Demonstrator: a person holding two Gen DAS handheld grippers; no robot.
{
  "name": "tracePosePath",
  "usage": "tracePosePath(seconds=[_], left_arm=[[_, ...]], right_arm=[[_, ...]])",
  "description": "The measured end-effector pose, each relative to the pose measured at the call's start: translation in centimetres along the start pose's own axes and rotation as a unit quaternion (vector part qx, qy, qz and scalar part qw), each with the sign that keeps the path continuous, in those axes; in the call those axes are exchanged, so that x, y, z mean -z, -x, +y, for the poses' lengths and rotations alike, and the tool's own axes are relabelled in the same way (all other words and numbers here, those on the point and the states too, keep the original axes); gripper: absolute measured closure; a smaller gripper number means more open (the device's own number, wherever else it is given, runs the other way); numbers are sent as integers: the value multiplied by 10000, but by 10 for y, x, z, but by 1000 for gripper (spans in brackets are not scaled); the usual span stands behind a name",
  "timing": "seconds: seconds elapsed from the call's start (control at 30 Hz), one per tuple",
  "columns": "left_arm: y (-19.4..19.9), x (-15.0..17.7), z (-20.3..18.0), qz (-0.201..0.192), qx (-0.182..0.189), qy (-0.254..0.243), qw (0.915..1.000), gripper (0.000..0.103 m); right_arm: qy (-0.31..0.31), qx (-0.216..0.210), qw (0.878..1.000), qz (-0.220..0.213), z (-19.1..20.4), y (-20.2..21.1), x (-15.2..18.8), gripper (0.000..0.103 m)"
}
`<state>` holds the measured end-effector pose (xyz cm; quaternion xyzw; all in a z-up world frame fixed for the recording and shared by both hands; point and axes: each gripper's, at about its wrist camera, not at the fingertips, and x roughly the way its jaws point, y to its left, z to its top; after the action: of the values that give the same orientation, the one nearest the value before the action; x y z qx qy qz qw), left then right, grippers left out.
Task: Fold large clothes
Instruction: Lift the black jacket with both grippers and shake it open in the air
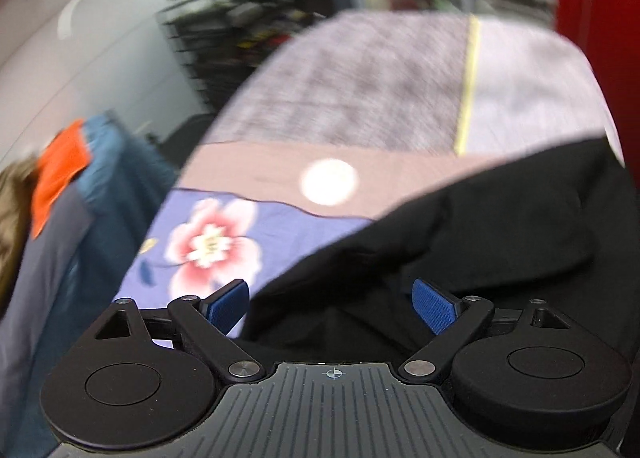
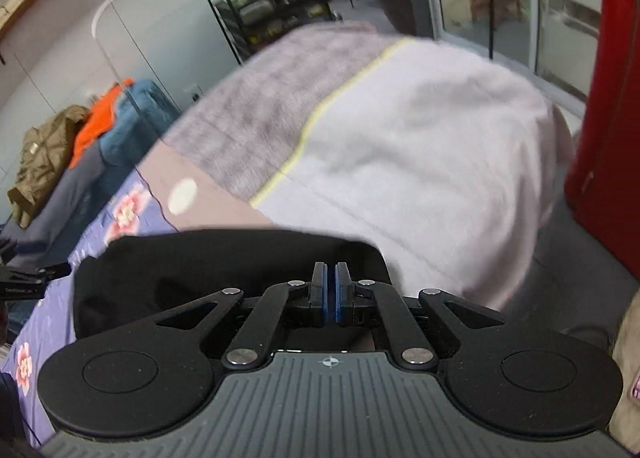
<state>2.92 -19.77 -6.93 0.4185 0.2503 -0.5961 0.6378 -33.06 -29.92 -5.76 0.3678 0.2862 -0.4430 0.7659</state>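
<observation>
A large black garment (image 1: pixel 460 225) lies on the bed, spread over the floral purple sheet (image 1: pixel 200 242). My left gripper (image 1: pixel 332 304) is open, its blue pads wide apart just above the garment's near edge. In the right wrist view the same black garment (image 2: pixel 200 266) lies below and ahead of my right gripper (image 2: pixel 331 290). That gripper's jaws are closed together, with the black fabric edge right at the fingertips; whether cloth is pinched between the pads is not visible.
A lilac and grey blanket (image 2: pixel 400 137) with a yellow stripe covers the far bed. Piled clothes (image 2: pixel 80 129) in orange, blue and olive sit at the left. A red panel (image 2: pixel 612 97) stands at the right, a black shelf rack (image 2: pixel 272 13) behind.
</observation>
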Motion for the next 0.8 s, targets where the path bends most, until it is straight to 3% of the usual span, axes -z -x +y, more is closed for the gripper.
tracePosePath(seconds=[0.13,0.23,0.27,0.33,0.43,0.57,0.67,0.73,0.8], left_arm=[[-22,6,-16,220,185,-534,9982,0],[-31,8,-23,120,-20,-841,9964,0],[-33,8,-23,48,-120,-913,9957,0],[-42,8,-23,-9,-369,-1118,9930,0],[-61,6,-20,27,-515,-1329,9898,0],[-86,1,-8,288,-719,-1183,9900,0],[-85,-5,16,231,-217,-596,9977,0],[-91,1,21,293,-99,-772,9965,0],[-106,7,19,584,-288,-1233,9902,0]], right_arm=[[60,50,9999,67,1,-5,18,97],[160,67,9997,165,9,-9,19,91],[211,-25,9995,216,11,-13,20,83],[475,-97,9987,184,19,-17,21,41],[1337,233,9907,-55,39,-34,29,16],[2505,840,9644,-117,53,-71,34,15],[2715,518,9610,-63,46,-92,28,15],[2871,744,9550,-15,44,-105,23,17],[2846,766,9555,-120,38,-111,19,16]])
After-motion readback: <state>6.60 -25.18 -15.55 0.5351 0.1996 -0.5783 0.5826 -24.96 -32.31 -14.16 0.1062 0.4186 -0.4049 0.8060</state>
